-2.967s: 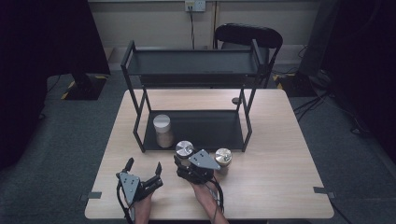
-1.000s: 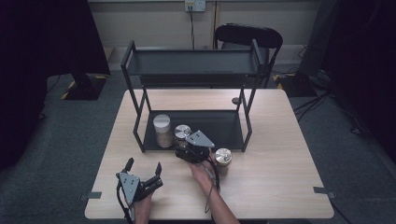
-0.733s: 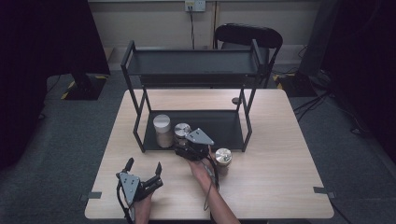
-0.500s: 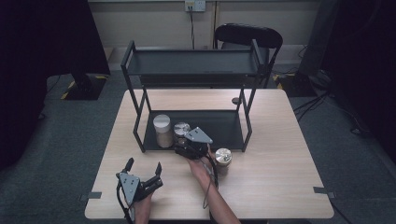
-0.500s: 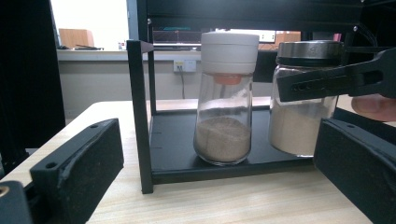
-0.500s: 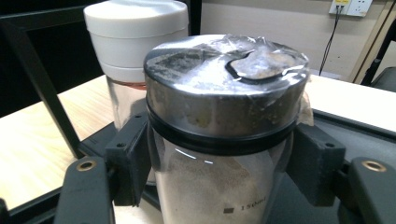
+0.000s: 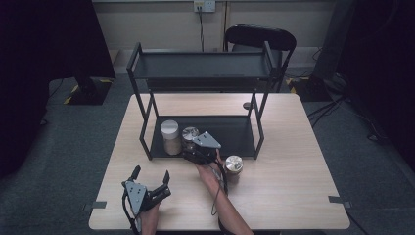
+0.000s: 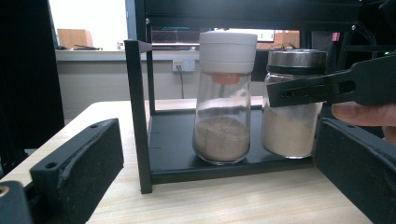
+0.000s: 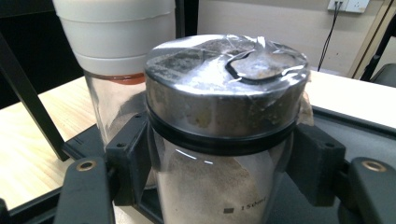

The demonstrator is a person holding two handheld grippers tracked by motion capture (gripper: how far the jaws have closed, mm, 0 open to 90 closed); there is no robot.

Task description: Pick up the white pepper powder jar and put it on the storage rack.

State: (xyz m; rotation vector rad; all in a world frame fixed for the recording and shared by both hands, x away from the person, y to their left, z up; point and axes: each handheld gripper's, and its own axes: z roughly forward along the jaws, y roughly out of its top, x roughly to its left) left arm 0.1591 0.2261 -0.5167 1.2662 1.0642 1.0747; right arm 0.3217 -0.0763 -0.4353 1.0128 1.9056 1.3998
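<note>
the right gripper [image 7: 192, 149] is clamped on the steel-lidded jar [image 9: 224, 135], jaws pressed to the glass just under the lid, and the jar stands on the lower shelf of the black rack [image 7: 235, 142], just beside the white-capped jar [image 7: 170, 137]. the likely trouble from here: the two jars stand so close that a sideways pull on release could knock the white-capped one over, or the smooth round glass could slip in the jaws if lifted again. the left gripper [image 7: 149, 181] rests open and empty on the pale wooden table [image 7: 293, 186] — well apart from the rack. a third metal-lidded jar [image 7: 234, 166] stands on the table in front of the shelf. both shelf jars are clear glass holding tan powder — one lid shiny metal, creased film across its top, one matte plastic.
</note>
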